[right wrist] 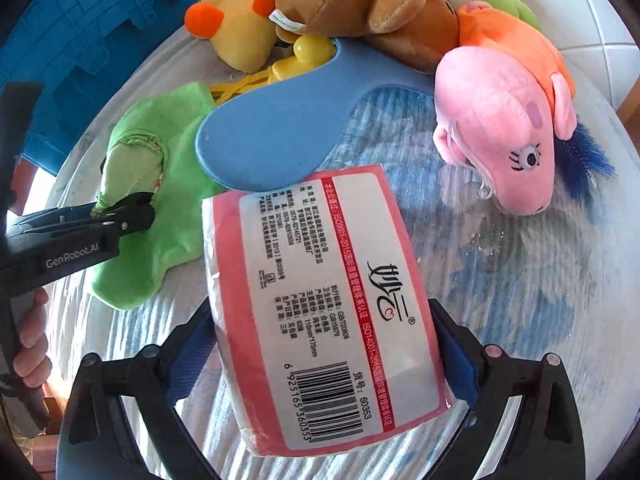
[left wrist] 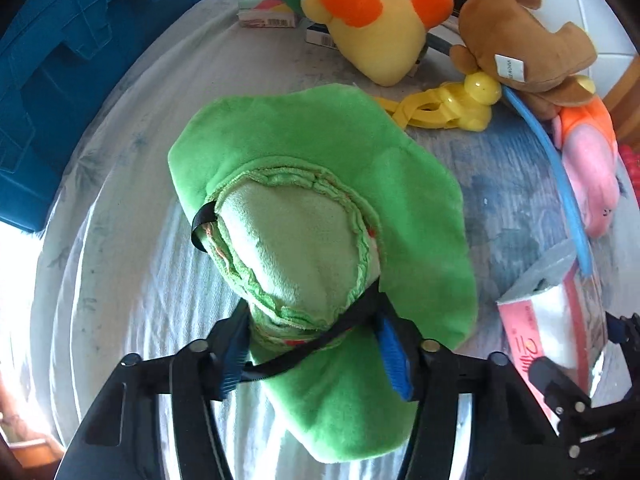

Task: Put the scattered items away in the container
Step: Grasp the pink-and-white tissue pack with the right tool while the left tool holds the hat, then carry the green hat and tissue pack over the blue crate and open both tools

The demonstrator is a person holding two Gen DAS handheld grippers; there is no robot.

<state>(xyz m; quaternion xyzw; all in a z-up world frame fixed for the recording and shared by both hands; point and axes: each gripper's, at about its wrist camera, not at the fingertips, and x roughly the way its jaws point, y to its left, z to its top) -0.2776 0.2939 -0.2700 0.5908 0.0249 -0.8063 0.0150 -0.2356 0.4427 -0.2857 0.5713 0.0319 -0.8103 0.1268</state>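
Plainly both hands are loaded at once: the left gripper (left wrist: 316, 356) is pinched on the lower end of the green plush toy (left wrist: 320, 200), its blue pads (left wrist: 394, 356) pressed into the fabric with a black strap (left wrist: 320, 344) running between them, and the right gripper (right wrist: 324, 356) is clamped across the pink-wrapped tissue pack (right wrist: 320, 304), which sticks out forward from the pads; the blue crate (left wrist: 60, 72), which I take for the container, stands at the far left edge of the bed (left wrist: 132, 208), so both loads have to travel that way; to do this step well I would lift the green toy straight up first, since its broad floppy body lies on the sheet and would drag, and since the grip is low on a soft thing that may sag or slip; the left gripper sits nearer the crate and should go first, leaving the right to follow, because the two are close together and could knock; the tissue pack touches or overlaps the blue flat piece (right wrist: 276, 136), so raise it before swinging it left; open room lies along the left and near side of the bed, where the sheet is bare; the far and right side is crowded with the yellow plush (left wrist: 360, 24), the brown plush (left wrist: 528, 36), the yellow plastic toy (left wrist: 452, 108) and the pink plush (right wrist: 504, 140), and is best avoided; the crate wall looks tall, so both loads need height before crossing it.
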